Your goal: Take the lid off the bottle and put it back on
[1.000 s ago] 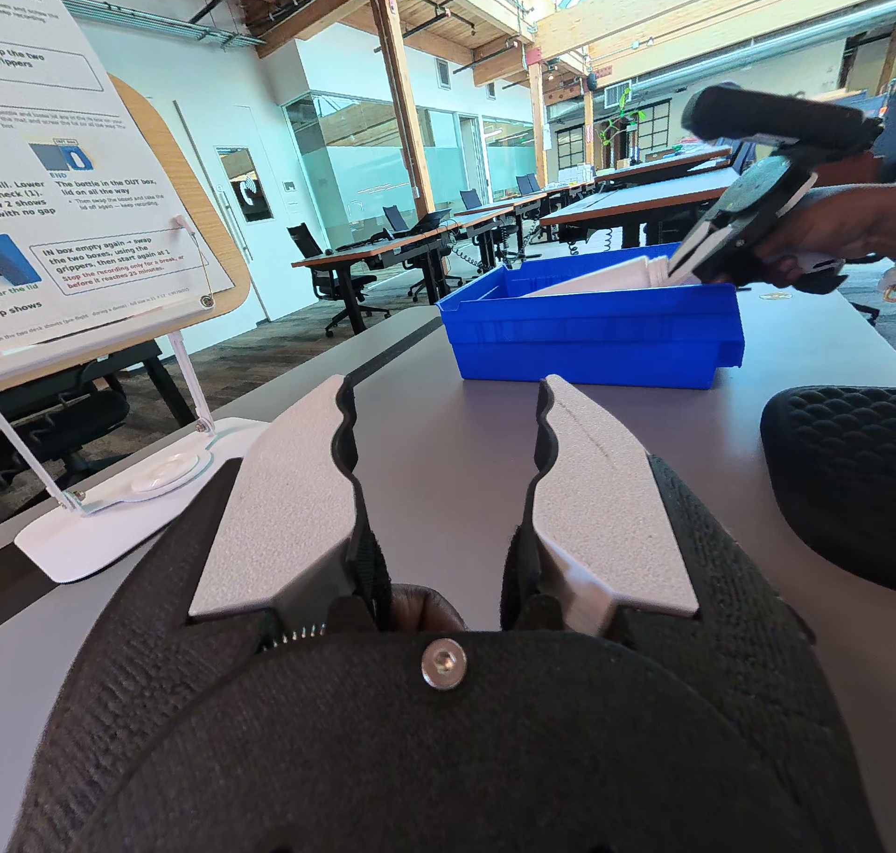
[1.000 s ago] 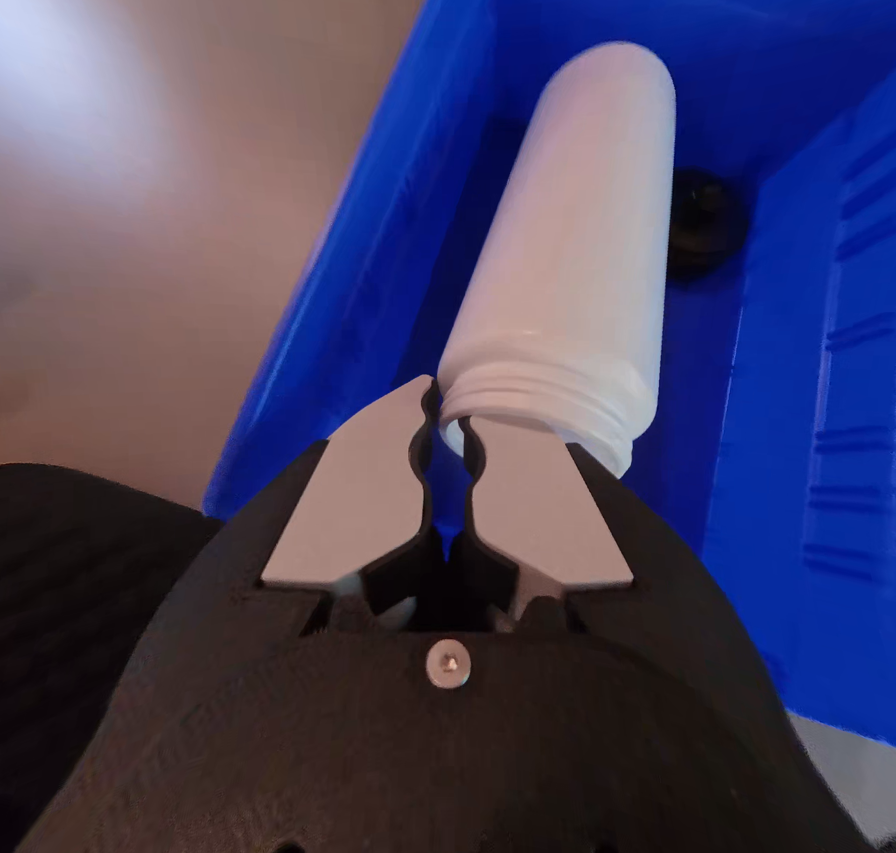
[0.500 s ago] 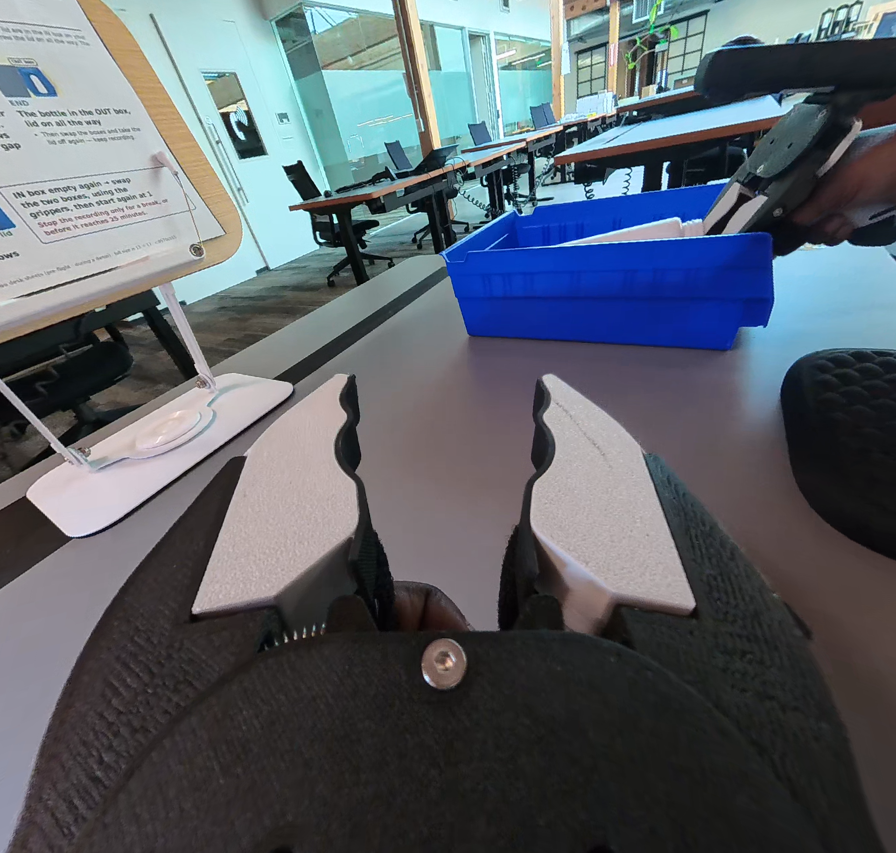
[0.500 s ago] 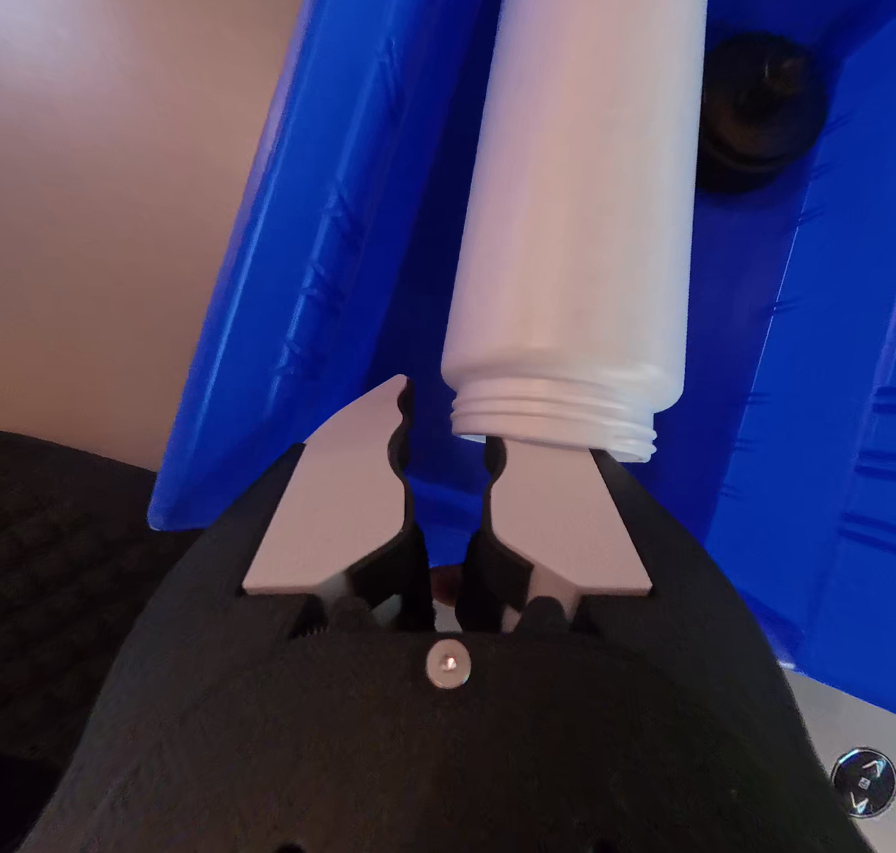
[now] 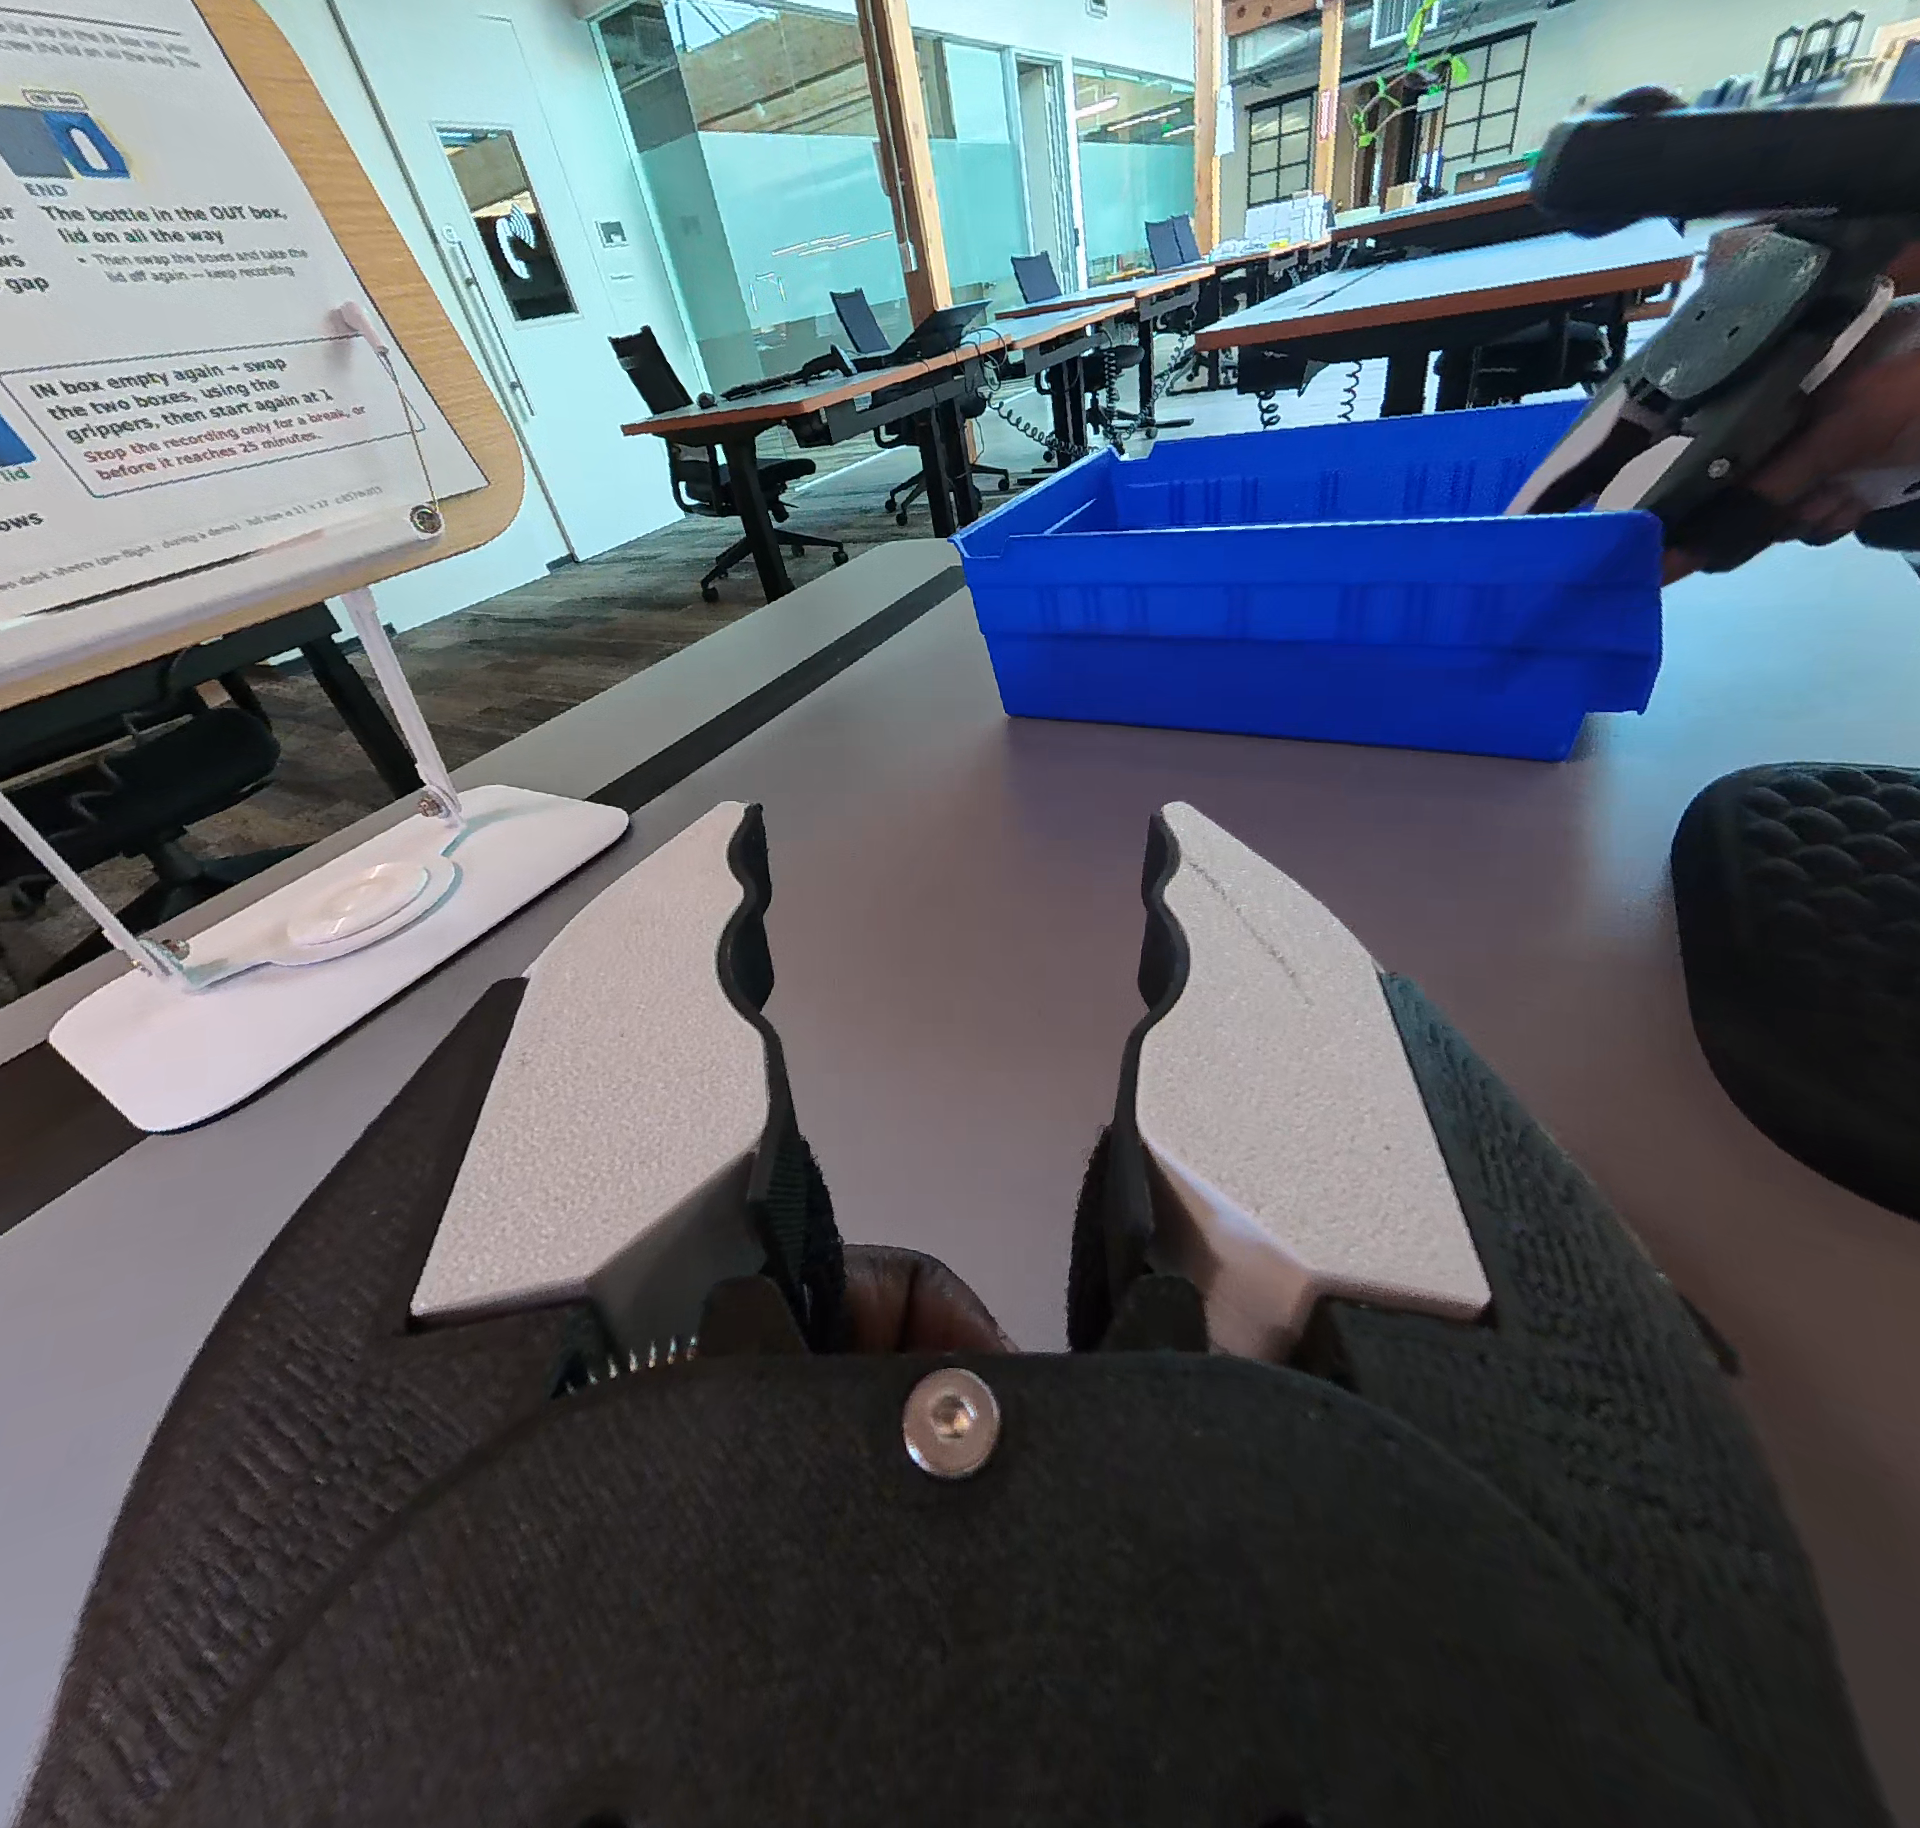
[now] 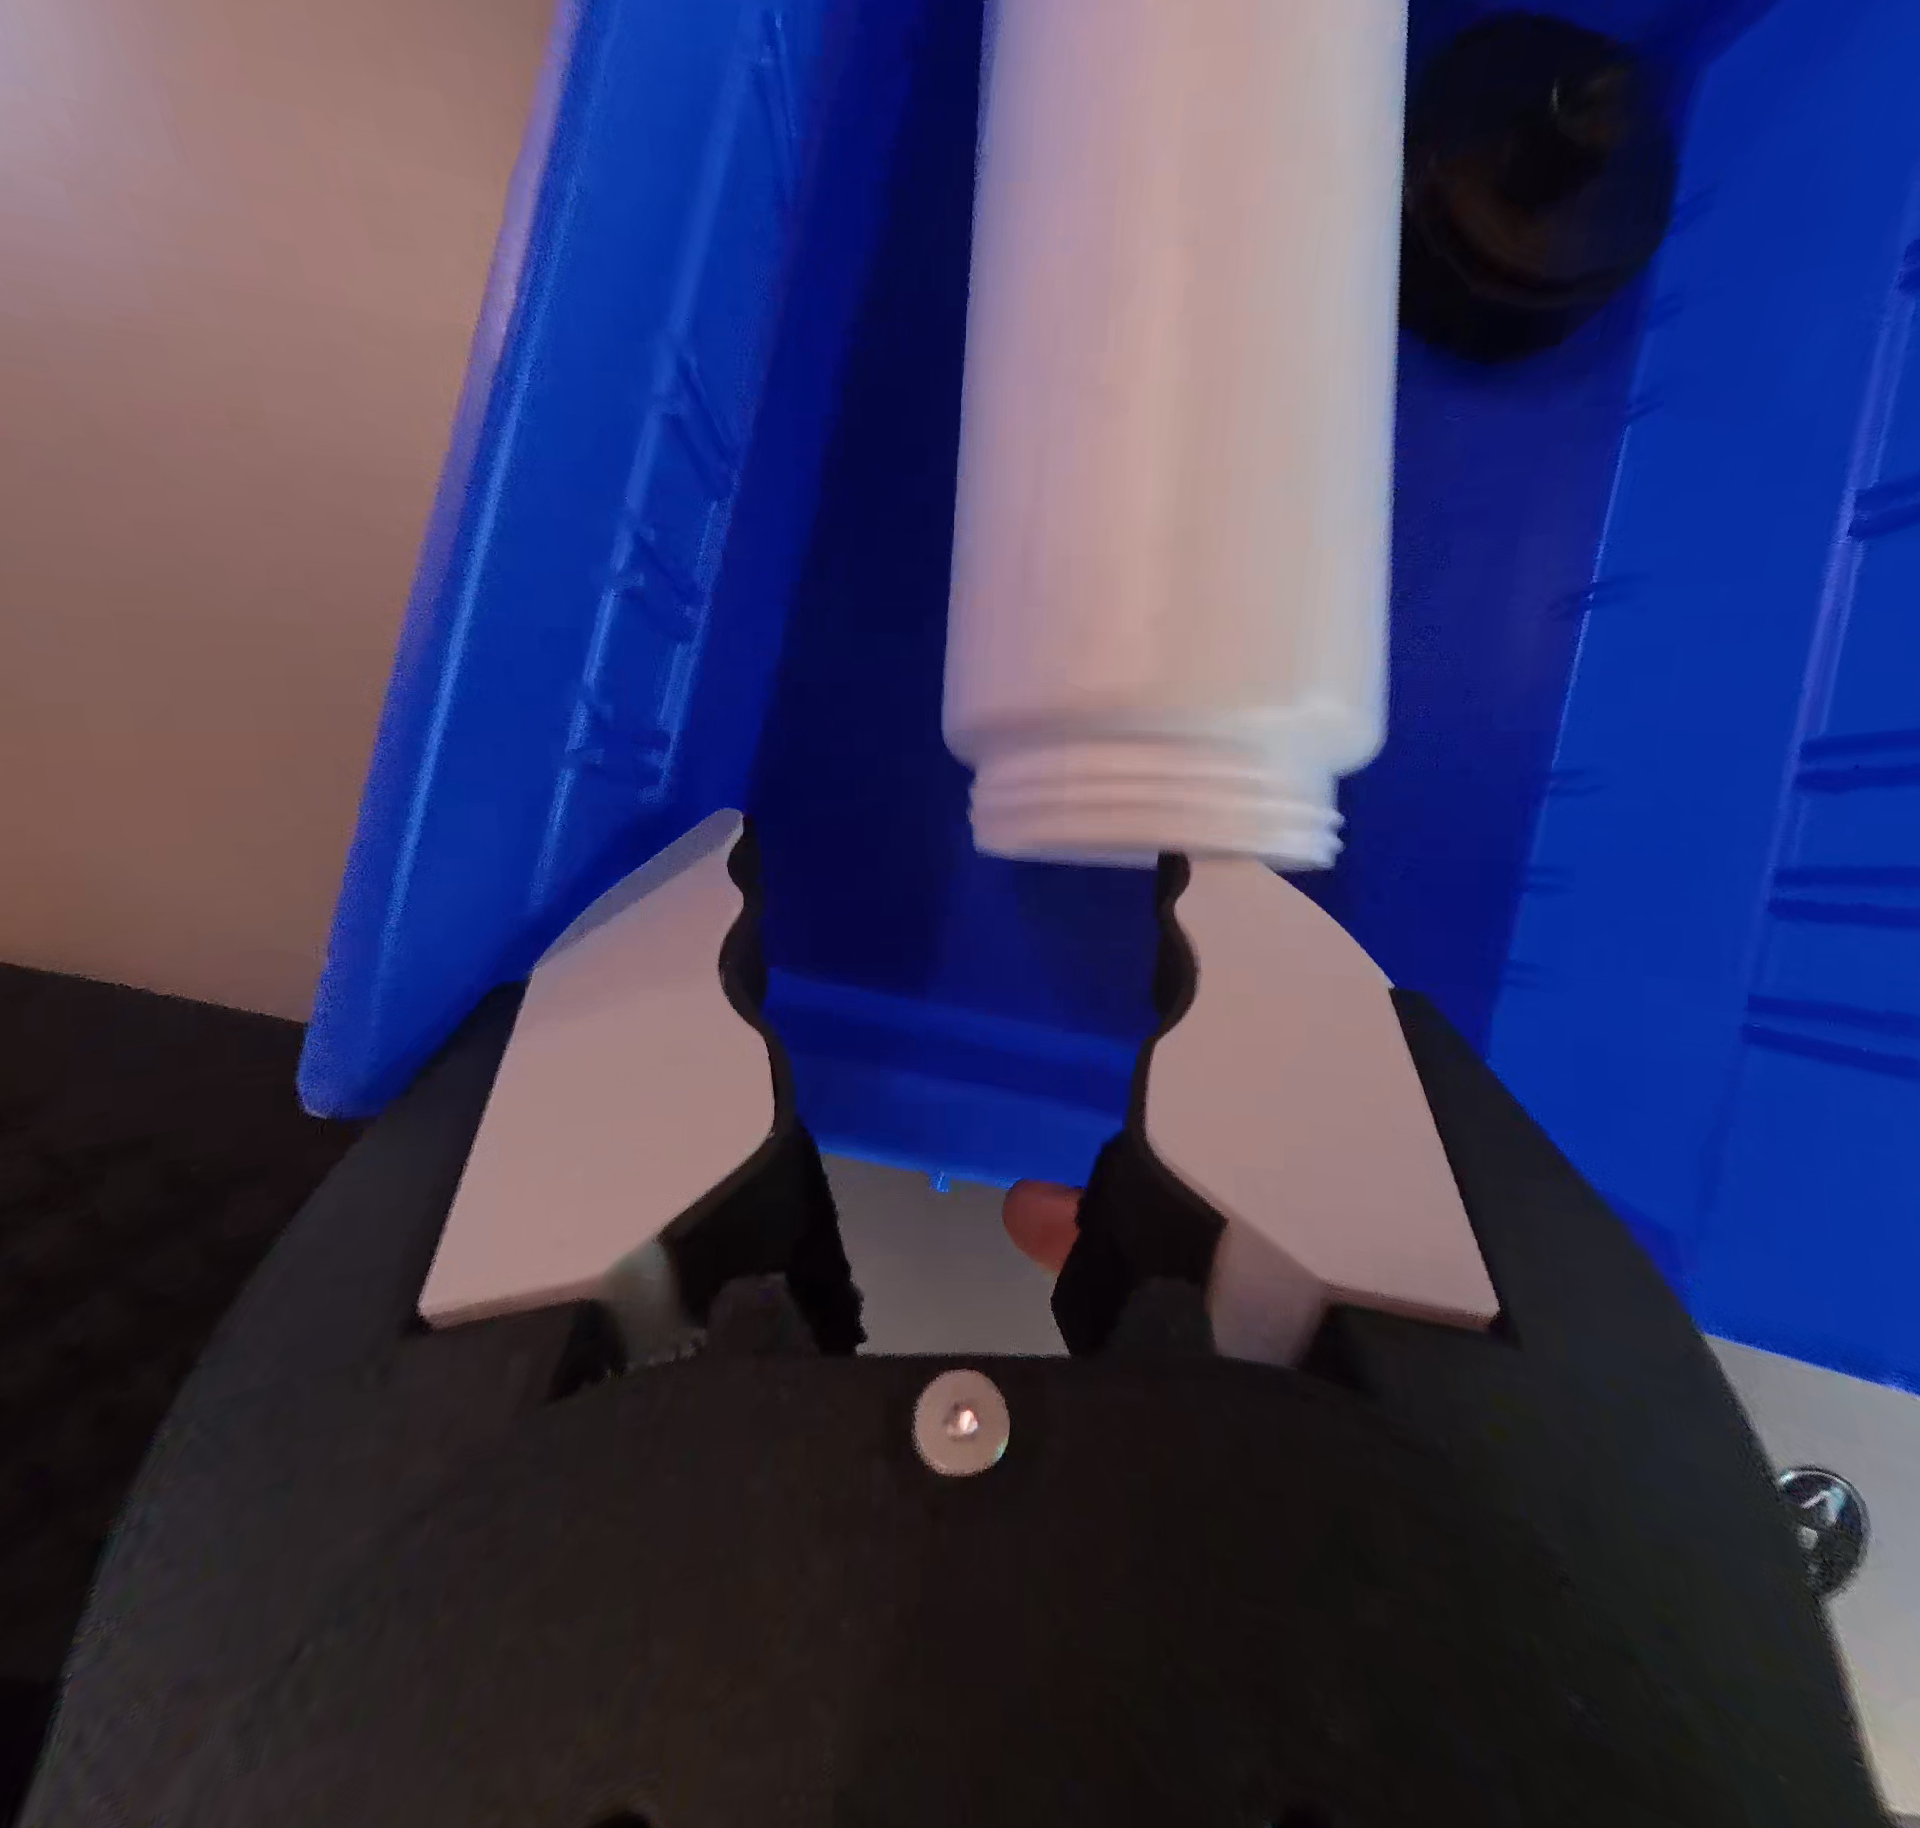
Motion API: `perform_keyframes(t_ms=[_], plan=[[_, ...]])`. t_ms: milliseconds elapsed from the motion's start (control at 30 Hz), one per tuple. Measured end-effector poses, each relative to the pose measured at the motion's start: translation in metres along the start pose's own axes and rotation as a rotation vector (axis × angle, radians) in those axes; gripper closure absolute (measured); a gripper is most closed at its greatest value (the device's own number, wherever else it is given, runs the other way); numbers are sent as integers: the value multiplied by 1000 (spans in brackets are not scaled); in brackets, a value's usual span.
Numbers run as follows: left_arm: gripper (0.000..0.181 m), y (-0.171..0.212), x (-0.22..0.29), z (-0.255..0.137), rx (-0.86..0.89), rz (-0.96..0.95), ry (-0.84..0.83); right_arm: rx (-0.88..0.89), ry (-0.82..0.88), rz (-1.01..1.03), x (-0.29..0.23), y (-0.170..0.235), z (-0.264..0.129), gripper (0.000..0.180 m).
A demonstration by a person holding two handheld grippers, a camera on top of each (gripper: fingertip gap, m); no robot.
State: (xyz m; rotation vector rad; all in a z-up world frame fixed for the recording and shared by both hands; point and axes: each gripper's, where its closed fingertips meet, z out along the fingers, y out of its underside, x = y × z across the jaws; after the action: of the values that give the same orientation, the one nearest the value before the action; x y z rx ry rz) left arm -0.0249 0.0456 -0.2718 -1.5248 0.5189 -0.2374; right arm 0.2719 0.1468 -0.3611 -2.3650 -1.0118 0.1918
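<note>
A white bottle (image 6: 1174,376) with no lid lies inside the blue bin (image 6: 582,552), its threaded neck toward me. A black lid (image 6: 1527,209) lies in the bin beside the bottle's far end. My right gripper (image 6: 956,843) is open and empty just above the bin's near end, its right fingertip at the bottle's neck. My left gripper (image 5: 951,828) is open and empty low over the grey table (image 5: 935,791), well short of the bin (image 5: 1309,625). The right gripper also shows in the left wrist view (image 5: 1590,490), at the bin's right end.
A document stand with a white base (image 5: 312,957) and a printed sheet (image 5: 156,251) is at the table's left edge. A black textured object (image 5: 1818,957) lies on the right. Desks and chairs fill the room behind.
My right gripper has opened and let go of the bottle's neck; the bottle dropped flat into the bin. My left gripper stayed open and tilted down slightly.
</note>
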Motion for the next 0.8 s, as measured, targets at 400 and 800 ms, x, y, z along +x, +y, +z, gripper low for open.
perform_keyframes(t_ms=[400, 800], plan=[[111, -35, -1, -23, 13, 30, -83, 47, 110, 1, 13, 5, -24, 113], [109, -22, -48, -227, -234, 72, -802, 268, 238, -72, -1, -34, -48, 110]])
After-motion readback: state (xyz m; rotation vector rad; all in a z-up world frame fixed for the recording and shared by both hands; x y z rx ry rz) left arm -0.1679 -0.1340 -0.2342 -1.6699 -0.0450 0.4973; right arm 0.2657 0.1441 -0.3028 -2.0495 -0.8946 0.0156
